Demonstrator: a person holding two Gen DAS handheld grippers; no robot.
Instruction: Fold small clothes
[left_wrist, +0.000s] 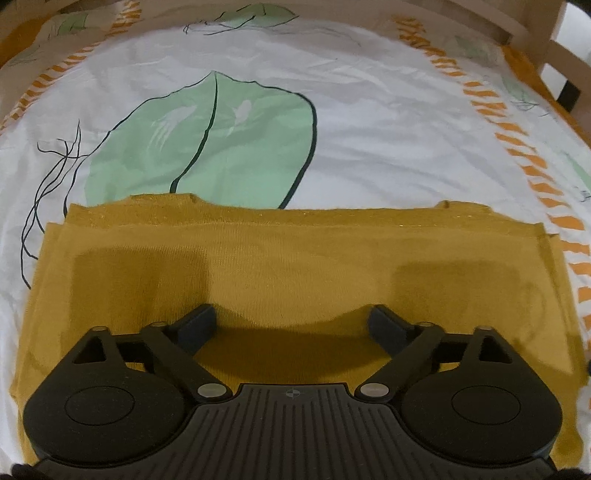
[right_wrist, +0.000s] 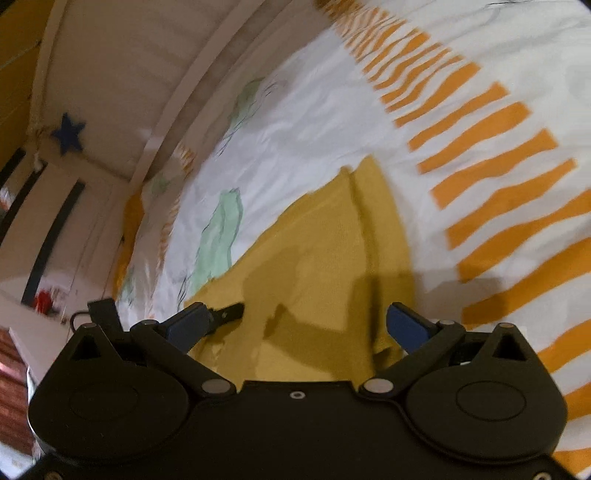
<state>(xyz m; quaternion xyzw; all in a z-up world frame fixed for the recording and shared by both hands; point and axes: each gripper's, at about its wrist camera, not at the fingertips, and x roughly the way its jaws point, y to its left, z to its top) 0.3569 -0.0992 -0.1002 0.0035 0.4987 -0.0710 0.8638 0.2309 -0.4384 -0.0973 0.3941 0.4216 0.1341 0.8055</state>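
Observation:
A mustard-yellow garment (left_wrist: 295, 266) lies flat and folded into a wide rectangle on the bed sheet. My left gripper (left_wrist: 293, 325) is open just above its near part, holding nothing. In the right wrist view the same garment (right_wrist: 325, 266) shows with one folded corner pointing away. My right gripper (right_wrist: 306, 325) is open over the garment's edge, empty. The other gripper's dark fingertip (right_wrist: 231, 312) shows beside its left finger.
The white bed sheet (left_wrist: 369, 129) has a large green leaf print (left_wrist: 221, 140) and orange striped bands (right_wrist: 498, 177). A wooden bed frame (left_wrist: 554, 48) runs at the far right. A pale headboard or wall (right_wrist: 122, 74) with a blue star (right_wrist: 68, 133) is on the left.

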